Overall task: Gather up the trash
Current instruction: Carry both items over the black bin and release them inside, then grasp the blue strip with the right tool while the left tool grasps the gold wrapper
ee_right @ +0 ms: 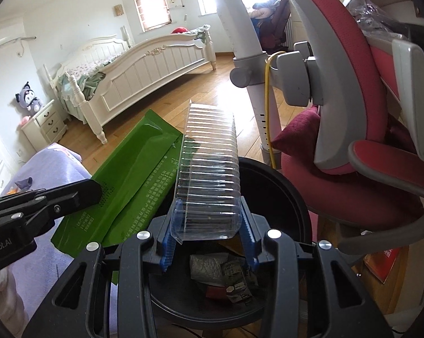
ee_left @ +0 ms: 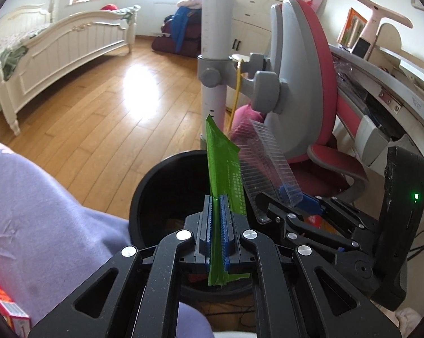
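My left gripper [ee_left: 218, 214] is shut on a green wrapper [ee_left: 222, 163], held upright over a black trash bin [ee_left: 155, 186]. My right gripper [ee_right: 209, 233] is shut on a clear ribbed plastic tray [ee_right: 209, 174], held over the same bin [ee_right: 291, 197], which holds several crumpled wrappers [ee_right: 229, 276]. The green wrapper [ee_right: 133, 180] and the left gripper [ee_right: 42, 202] show to the left in the right wrist view. The tray [ee_left: 268, 163] and the right gripper [ee_left: 296, 205] show to the right in the left wrist view.
A pink and grey chair [ee_left: 305, 84] and a white pole [ee_left: 216, 42] stand just behind the bin. A purple blanket [ee_left: 42, 211] lies to the left. A desk [ee_left: 395, 84] is at the right, a white bed [ee_left: 57, 50] across the wooden floor.
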Demonstrator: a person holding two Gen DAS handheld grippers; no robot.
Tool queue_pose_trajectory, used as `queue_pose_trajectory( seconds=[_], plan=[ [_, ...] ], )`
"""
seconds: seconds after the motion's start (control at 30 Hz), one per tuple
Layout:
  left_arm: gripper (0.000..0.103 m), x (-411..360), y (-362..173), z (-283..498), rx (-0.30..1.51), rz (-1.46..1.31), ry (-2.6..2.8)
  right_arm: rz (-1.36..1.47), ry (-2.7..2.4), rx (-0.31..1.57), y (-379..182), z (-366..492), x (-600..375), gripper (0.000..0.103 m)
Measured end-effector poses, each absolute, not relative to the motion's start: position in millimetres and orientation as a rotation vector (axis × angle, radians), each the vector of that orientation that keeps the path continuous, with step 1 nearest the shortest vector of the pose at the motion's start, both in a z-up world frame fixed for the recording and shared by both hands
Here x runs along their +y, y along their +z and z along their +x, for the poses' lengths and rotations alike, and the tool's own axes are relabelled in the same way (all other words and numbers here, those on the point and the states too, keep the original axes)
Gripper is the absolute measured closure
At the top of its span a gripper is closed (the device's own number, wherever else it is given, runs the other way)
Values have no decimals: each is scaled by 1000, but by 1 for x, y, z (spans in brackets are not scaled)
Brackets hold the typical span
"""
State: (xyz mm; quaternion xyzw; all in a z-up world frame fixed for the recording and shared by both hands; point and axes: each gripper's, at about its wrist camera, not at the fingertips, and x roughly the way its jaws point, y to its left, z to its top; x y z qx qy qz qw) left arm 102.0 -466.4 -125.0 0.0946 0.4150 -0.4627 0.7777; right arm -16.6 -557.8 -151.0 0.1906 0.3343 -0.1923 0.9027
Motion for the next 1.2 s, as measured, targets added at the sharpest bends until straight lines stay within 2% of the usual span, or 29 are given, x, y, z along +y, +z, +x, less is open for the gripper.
queue_pose_trajectory(
  seconds=[0.03, 0.07, 0.1, 0.13, 0.2, 0.23, 0.3, 0.37, 0.5, 0.6, 0.77, 0.87, 1.1, 1.17, 1.2],
  plan=[
    [92, -468, -126, 101, 898, 215, -1002, 405, -397, 696, -152, -17, -560, 62],
    [88, -470, -127, 100, 896, 224, -999, 411, -405, 702, -154, -18, -561, 56],
    [73, -470, -127, 99, 893, 229, -992, 408, -416, 706, -154, -19, -562, 51],
    [51, -469, -127, 97, 883, 228, -979, 404, -426, 706, -154, -20, -563, 44],
    [33, -462, -122, 94, 849, 218, -963, 407, -430, 699, -154, -24, -563, 37],
    [31, -459, -119, 92, 833, 220, -962, 409, -431, 697, -154, -26, -562, 36],
    [28, -454, -114, 88, 822, 233, -958, 409, -423, 699, -152, -27, -559, 35],
    [24, -444, -106, 84, 797, 235, -955, 406, -409, 698, -149, -28, -553, 30],
    [17, -416, -87, 73, 726, 244, -938, 385, -373, 681, -139, -26, -536, 29],
    [15, -387, -75, 70, 705, 224, -913, 379, -323, 671, -127, -19, -519, 29],
    [9, -315, -60, 78, 712, 132, -828, 321, -187, 650, -104, 1, -470, 18],
    [9, -264, -55, 89, 718, 86, -732, 310, -59, 654, -94, 16, -439, 13],
    [9, -132, -55, 128, 728, -26, -524, 209, 184, 725, -80, 69, -365, 13],
    [13, -100, -61, 146, 759, -50, -468, 174, 210, 751, -78, 89, -348, 13],
    [19, -86, -65, 154, 774, -56, -447, 158, 231, 765, -78, 102, -341, 13]
  ],
)
